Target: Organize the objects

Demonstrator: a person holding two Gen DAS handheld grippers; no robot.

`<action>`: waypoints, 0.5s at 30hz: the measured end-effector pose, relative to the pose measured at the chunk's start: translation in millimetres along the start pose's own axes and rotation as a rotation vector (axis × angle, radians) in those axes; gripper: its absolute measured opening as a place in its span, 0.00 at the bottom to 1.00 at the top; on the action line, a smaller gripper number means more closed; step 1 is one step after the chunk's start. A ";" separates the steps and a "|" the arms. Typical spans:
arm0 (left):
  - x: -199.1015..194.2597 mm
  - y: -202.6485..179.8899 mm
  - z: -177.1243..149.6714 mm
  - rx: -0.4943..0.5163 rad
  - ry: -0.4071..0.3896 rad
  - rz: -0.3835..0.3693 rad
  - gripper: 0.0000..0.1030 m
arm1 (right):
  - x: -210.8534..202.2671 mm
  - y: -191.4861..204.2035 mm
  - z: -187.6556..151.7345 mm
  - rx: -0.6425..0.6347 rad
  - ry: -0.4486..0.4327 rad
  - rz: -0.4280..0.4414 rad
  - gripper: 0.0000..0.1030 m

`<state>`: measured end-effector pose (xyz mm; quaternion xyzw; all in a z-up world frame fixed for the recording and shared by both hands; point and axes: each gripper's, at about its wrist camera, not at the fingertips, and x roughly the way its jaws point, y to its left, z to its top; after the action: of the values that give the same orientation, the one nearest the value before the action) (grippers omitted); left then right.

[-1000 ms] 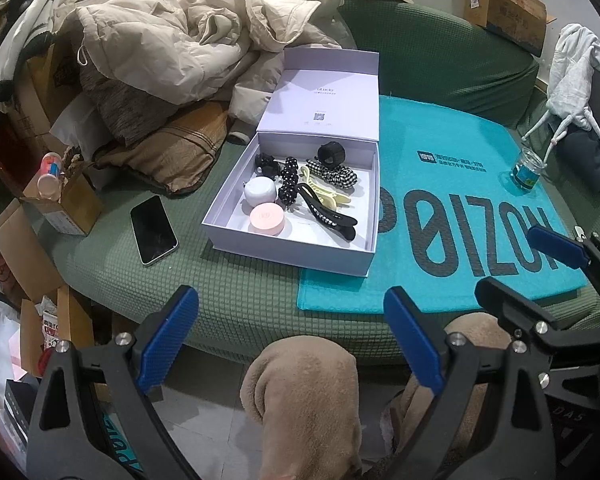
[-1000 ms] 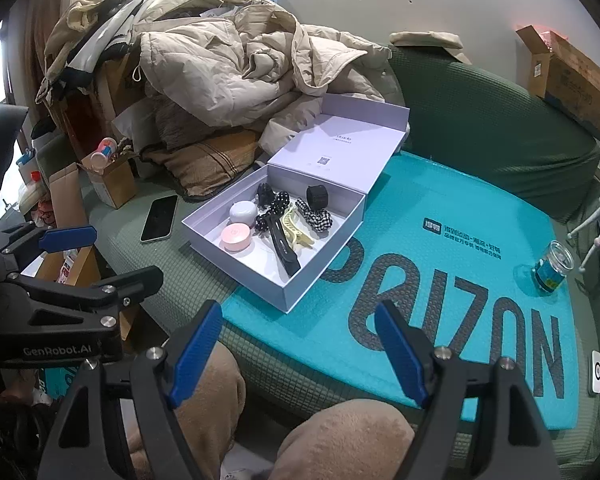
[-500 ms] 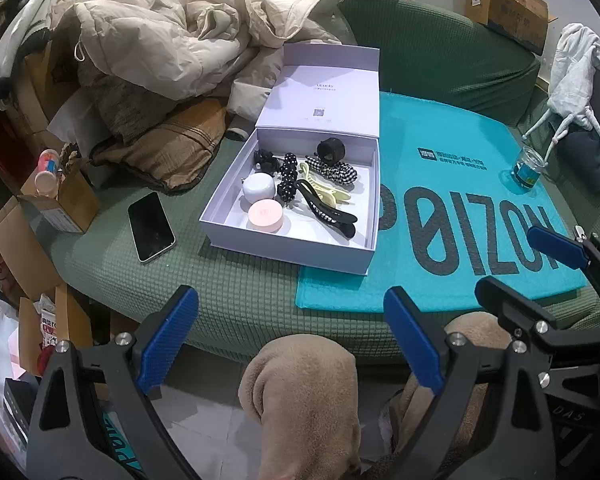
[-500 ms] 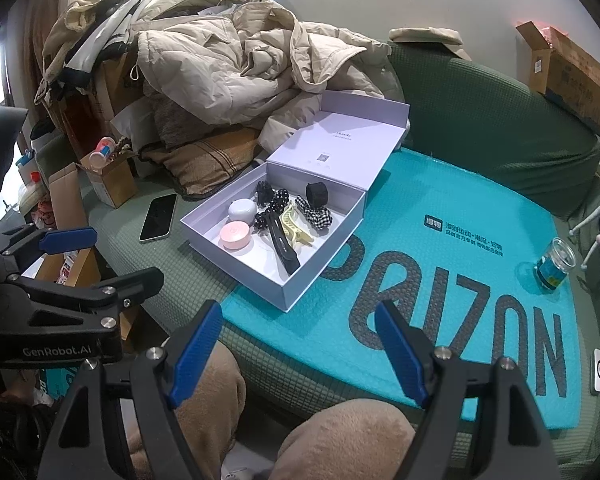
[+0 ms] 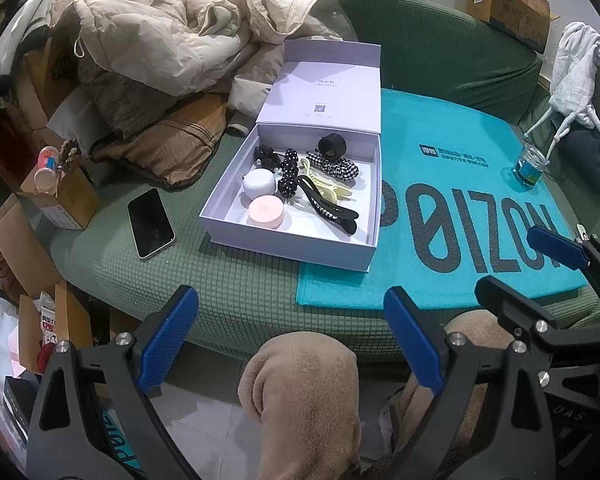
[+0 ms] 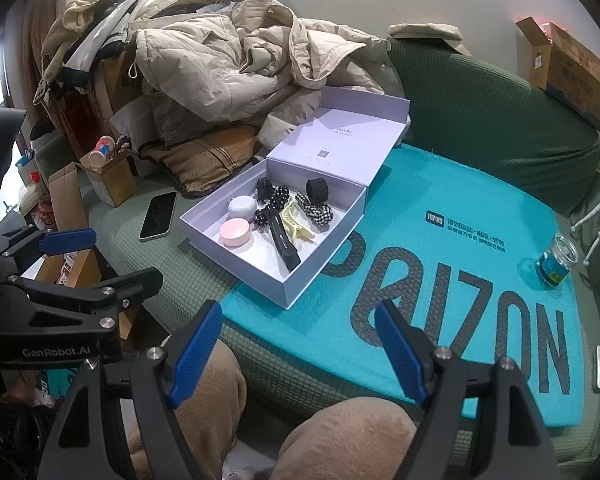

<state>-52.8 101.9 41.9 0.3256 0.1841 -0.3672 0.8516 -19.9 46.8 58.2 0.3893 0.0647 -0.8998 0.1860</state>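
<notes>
Barely any change since a second ago: both views drift slightly, nothing in the scene has shifted, so no progress readable from the motion. Left tool (image 5: 290,338) is spread wide, nothing between its blue pads, hanging over the person's knees at 6 o'clock of the white box (image 5: 260,236). Right tool (image 6: 298,344) same: wide apart, empty, off the sofa's (image 6: 480,120) front edge. The box sits lid-up on the sofa, its corner overlapping the teal mat (image 6: 440,280). Inside: pink round case (image 5: 265,211) and white round case (image 5: 259,184) at the 9 o'clock side, black clip (image 5: 332,210) lying over the yellow clip (image 5: 332,189) mid-box, checkered scrunchie (image 5: 336,166) and black claw clip (image 5: 332,146) toward 12 o'clock. Phone (image 5: 151,223) lies at 9 o'clock of the box, glass jar (image 6: 558,260) well apart at 3 o'clock on the mat. Judgement: this fits either accessories gathered and only the lid left, or a full box about to be sorted onto the mat; can't tell which.
</notes>
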 end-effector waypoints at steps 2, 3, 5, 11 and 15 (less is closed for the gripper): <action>0.6 -0.5 -0.2 0.000 0.003 0.001 0.91 | 0.8 -0.5 -0.1 0.001 0.001 0.003 0.77; 1.0 -0.8 -0.7 0.001 0.004 0.002 0.91 | 1.5 -0.8 0.0 0.001 0.002 0.003 0.77; 1.7 -1.6 -0.1 0.001 0.007 0.003 0.91 | 2.3 -1.2 -0.1 0.004 0.003 0.003 0.77; 3.8 -4.0 0.2 0.001 0.014 0.002 0.91 | 3.5 -2.2 -0.2 0.005 0.005 0.005 0.77; 4.5 -4.5 0.4 0.002 0.017 0.003 0.91 | 5.4 -3.1 -0.4 0.009 0.008 0.006 0.77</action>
<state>-53.1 97.0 37.8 0.3297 0.1904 -0.3633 0.8503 -24.2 48.3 53.9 0.3940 0.0602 -0.8979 0.1868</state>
